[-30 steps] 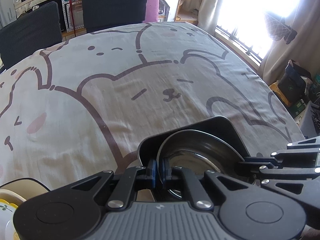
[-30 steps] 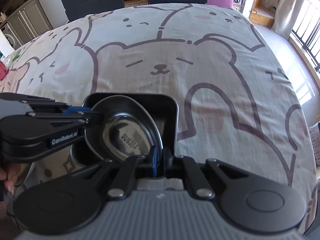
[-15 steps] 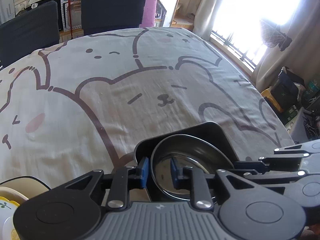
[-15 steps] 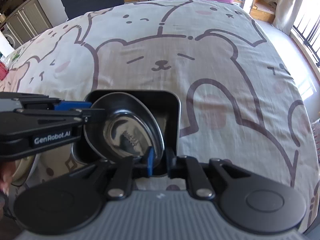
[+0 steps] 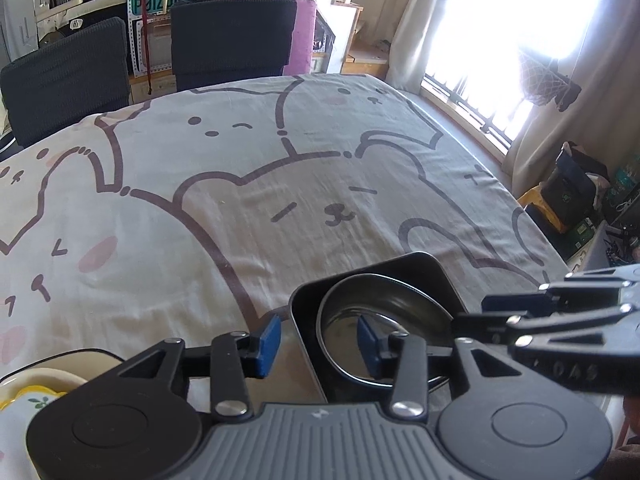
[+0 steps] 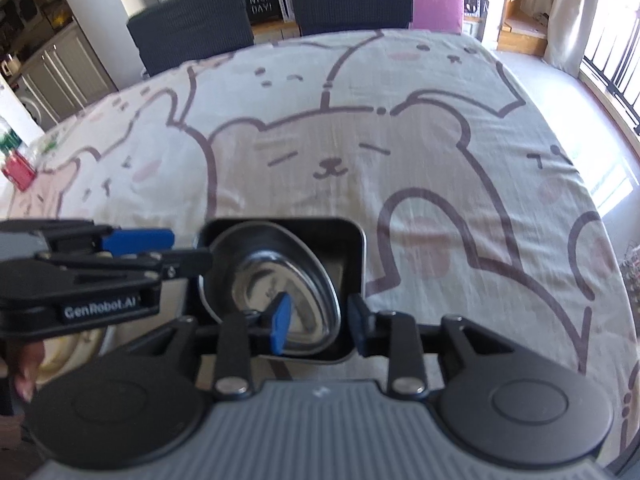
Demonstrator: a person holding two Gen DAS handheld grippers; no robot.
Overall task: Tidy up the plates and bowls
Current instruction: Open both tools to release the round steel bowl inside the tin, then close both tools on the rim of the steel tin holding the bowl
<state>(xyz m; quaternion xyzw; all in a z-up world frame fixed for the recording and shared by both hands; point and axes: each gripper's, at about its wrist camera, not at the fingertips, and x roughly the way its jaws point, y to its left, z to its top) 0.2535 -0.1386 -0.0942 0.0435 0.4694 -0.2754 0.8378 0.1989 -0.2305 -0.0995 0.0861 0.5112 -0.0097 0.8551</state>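
A steel bowl point(image 5: 384, 324) sits inside a black square tray point(image 5: 432, 268) on the near part of the worktop point(image 5: 280, 200), which is covered by a pale cloth printed with cartoon bears. In the right wrist view the bowl point(image 6: 276, 292) fills the left side of the tray point(image 6: 356, 248) and looks tilted, its rim leaning on the tray's left wall.

The left gripper point(image 5: 316, 340) has its jaws apart; they have just been opening. Its blue pads straddle the tray's near left wall and the bowl's rim without pressing on either: one pad is outside the tray over the cloth, the other over the bowl's inside.

The right gripper point(image 6: 316, 324) also has its jaws apart and has just been opening. One blue pad is over the bowl's inside, the other outside the tray's near right corner, so the bowl's rim and the tray wall lie between them, untouched.

Each gripper shows in the other's view, coming in from the side toward the tray.

At the lower left of the left wrist view, the edge of a pale plate point(image 5: 24, 396) with a yellow rim and a leaf print lies on another dark-edged dish. Two dark chairs point(image 5: 232, 40) stand at the far side of the worktop. A person's fingers point(image 6: 24, 372) show under the left gripper in the right wrist view.
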